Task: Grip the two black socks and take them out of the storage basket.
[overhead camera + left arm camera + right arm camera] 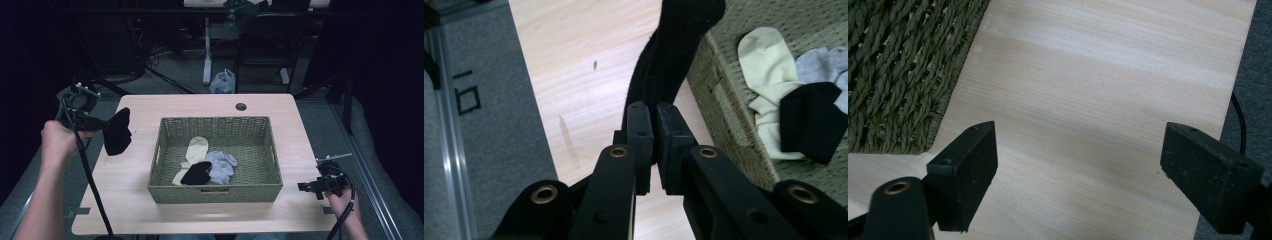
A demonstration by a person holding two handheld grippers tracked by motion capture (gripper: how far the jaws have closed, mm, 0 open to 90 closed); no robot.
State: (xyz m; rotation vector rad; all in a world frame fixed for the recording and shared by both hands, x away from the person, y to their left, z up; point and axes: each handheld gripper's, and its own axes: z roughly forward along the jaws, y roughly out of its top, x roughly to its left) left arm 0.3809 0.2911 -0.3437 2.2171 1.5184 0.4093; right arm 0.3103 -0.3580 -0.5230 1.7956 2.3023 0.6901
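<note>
High view: left gripper [102, 123] clenches black sock [118, 132] beside basket [162, 172]'s left rim; right gripper [303, 187] released.

The left gripper [102, 123] is held up by the left hand [57, 140], its jaws pressed tight together. The right gripper [306, 187] is held low, its jaws spread wide.

Black sock's [674, 55] toe beyond frame edge
</note>
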